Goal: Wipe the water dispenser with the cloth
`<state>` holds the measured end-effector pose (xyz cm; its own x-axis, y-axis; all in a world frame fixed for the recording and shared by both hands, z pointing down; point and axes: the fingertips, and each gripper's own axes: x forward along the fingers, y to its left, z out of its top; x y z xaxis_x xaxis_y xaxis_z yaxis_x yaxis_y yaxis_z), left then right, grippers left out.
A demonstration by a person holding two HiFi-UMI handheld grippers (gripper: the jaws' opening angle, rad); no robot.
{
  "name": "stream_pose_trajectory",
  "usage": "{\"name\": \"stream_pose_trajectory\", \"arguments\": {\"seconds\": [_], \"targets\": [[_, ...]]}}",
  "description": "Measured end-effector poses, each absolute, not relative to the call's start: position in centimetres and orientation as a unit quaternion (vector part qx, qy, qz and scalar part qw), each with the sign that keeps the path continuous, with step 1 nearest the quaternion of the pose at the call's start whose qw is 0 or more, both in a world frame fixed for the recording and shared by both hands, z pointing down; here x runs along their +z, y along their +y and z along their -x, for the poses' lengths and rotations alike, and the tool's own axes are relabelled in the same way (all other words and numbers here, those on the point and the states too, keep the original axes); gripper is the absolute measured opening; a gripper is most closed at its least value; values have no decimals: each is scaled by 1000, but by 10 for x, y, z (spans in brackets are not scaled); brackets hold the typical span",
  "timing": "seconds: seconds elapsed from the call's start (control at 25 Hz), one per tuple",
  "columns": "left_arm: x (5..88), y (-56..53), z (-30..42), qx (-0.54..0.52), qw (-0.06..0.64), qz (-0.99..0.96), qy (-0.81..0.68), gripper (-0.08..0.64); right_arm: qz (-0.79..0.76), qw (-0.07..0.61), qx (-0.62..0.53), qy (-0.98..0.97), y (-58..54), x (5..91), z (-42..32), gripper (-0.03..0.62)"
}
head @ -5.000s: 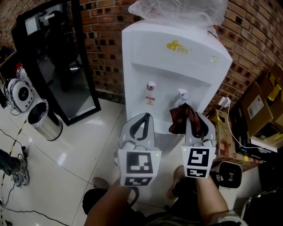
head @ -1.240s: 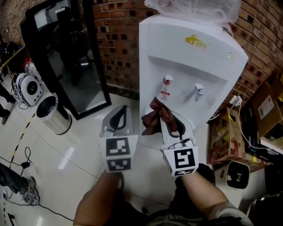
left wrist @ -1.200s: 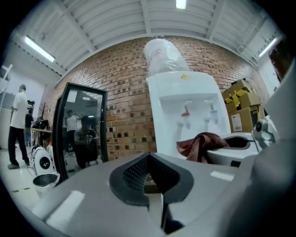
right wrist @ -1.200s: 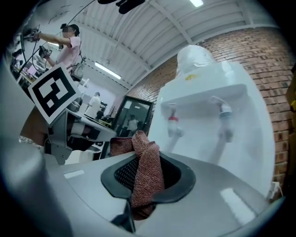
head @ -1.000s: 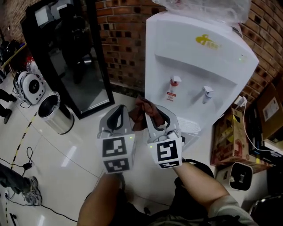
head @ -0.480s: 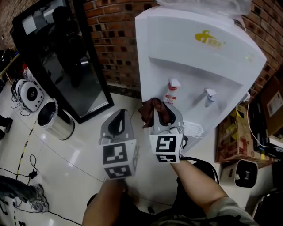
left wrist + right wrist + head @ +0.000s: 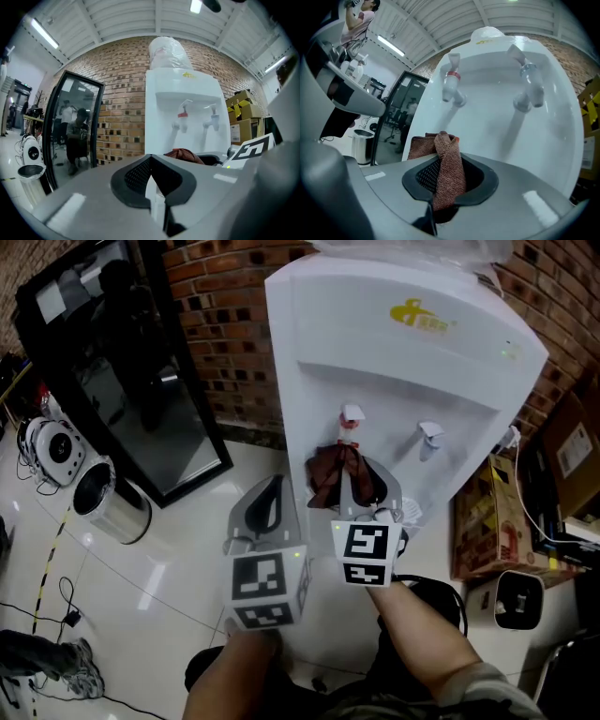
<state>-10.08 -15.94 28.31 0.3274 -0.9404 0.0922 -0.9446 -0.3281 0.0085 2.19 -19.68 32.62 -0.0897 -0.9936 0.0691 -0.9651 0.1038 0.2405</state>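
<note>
In the head view, the right gripper is pinching a brown cloth and holding it in front of the white water dispenser, just under its red tap. The left gripper is hovering beside it. In the left gripper view, its jaws are resting together with nothing between them. In the right gripper view, the narrowly set jaws are clamping the folded cloth close to the dispenser's front.

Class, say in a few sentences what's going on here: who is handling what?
A person faces a white water dispenser with a gripper in each hand. The right gripper is shut on a brown cloth, held up at the dispenser's front just below the red tap. The left gripper is shut and empty, beside it.
</note>
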Motion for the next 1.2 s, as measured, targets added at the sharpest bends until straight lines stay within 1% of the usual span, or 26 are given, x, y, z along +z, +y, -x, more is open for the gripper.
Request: {"name": "stream_pose_trajectory", "arguments": {"seconds": [0.28,0.56,1.2], "targets": [[296,-151,65,61,24,-833,-550,0,-683,101,-57,-721,-182,315,-55,87],[297,-139,31,59,22,-848,-526,0,-716,109,-40,-688,-167,310,-91,86],[296,-109,-1,56,17,-857,-512,0,-741,119,-72,-657,-119,291,-138,86]]}}
